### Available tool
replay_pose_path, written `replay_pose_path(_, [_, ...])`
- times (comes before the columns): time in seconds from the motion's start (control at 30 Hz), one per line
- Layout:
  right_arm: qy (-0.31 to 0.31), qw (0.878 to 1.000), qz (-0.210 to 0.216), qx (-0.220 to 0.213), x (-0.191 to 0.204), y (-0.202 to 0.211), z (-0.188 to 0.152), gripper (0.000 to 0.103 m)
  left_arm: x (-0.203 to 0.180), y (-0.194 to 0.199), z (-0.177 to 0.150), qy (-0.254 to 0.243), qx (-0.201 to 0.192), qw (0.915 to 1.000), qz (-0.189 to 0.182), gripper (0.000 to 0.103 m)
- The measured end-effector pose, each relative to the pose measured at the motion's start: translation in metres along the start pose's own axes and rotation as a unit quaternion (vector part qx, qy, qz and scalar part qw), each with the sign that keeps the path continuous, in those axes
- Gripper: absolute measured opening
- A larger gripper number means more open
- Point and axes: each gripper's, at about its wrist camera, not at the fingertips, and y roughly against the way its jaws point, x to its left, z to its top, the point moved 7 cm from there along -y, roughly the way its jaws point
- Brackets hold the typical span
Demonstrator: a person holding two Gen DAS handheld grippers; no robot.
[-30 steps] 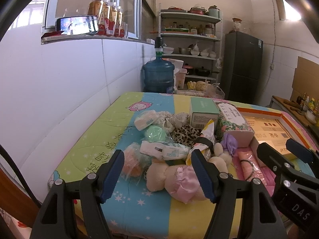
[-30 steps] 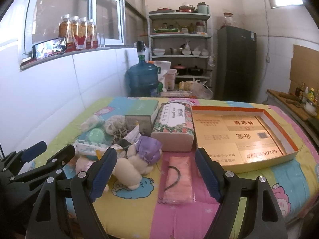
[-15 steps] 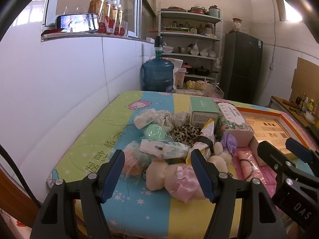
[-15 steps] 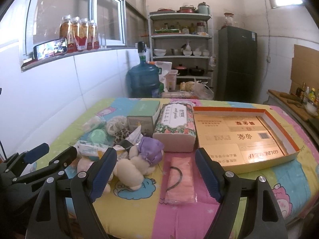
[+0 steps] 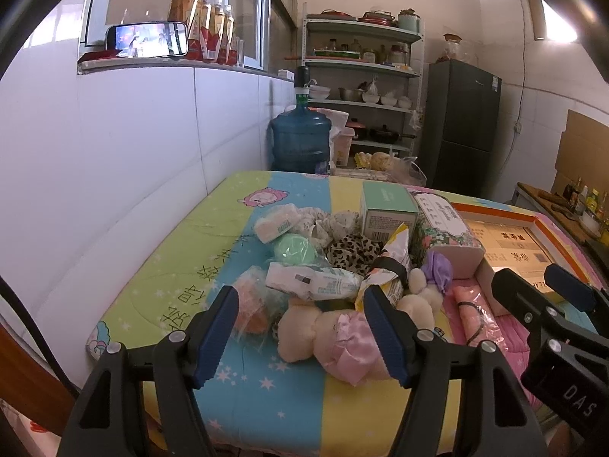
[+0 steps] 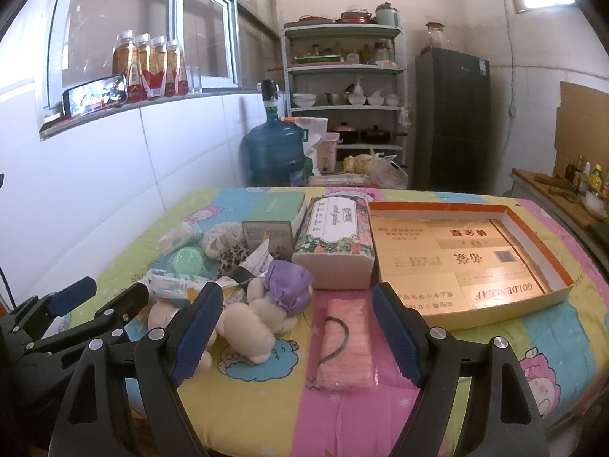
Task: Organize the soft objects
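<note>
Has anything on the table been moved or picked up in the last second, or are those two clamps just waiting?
Nothing visibly changed. The left gripper and right gripper hang open above the table's near edge, holding nothing. The plush toys, tissue pack and cardboard tray lie where they were.

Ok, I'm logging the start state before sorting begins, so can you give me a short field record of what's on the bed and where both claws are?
surface: bed with cartoon quilt
container: shallow cardboard tray, right side, nothing in it
beside tray: floral tissue pack, touching the tray's left wall
pile: soft items heaped left of the tissue pack, including leopard scrunchie and green round item
plush: cream toy with purple dress; cream toy with pink dress
loose item: pink packet with black hair tie on it
left claw: open, holding nothing
right claw: open, holding nothing
</note>
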Motion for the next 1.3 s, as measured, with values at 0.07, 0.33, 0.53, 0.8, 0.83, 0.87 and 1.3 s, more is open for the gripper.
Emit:
replay_pose_path(0.07, [-0.001, 1.0, 0.002, 0.001, -0.001, 0.0, 0.0, 0.082, 0.0, 0.0, -0.001, 0.001, 0.001, 1.0, 0.0, 0.068])
replay_pose_path(0.33, [-0.003, 1.0, 0.003, 0.002, -0.001, 0.0, -0.001, 0.082, 0.001, -0.001, -0.001, 0.001, 0.002, 1.0, -0.001, 0.068])
replay_pose_path(0.53, [-0.003, 1.0, 0.003, 0.002, 0.0, 0.0, -0.001, 0.082, 0.001, -0.001, 0.0, 0.002, 0.002, 1.0, -0.001, 0.068])
replay_pose_path(0.8, [-0.003, 1.0, 0.004, 0.002, 0.0, -0.001, -0.002, 0.082, 0.001, -0.002, -0.001, 0.003, 0.003, 1.0, -0.002, 0.068])
replay_pose_path(0.83, [-0.004, 1.0, 0.004, 0.002, 0.0, -0.001, -0.002, 0.082, 0.001, -0.002, -0.001, 0.003, 0.003, 1.0, -0.002, 0.068])
replay_pose_path(0.87, [-0.004, 1.0, 0.005, 0.003, 0.001, -0.001, -0.002, 0.082, 0.002, -0.003, -0.001, 0.003, 0.003, 1.0, -0.001, 0.068])
replay_pose_path(1.3, [-0.013, 0.997, 0.063, 0.05, 0.015, -0.023, -0.026, 0.082, 0.032, -0.008, -0.016, 0.033, 0.008, 0.9994, -0.005, 0.068])
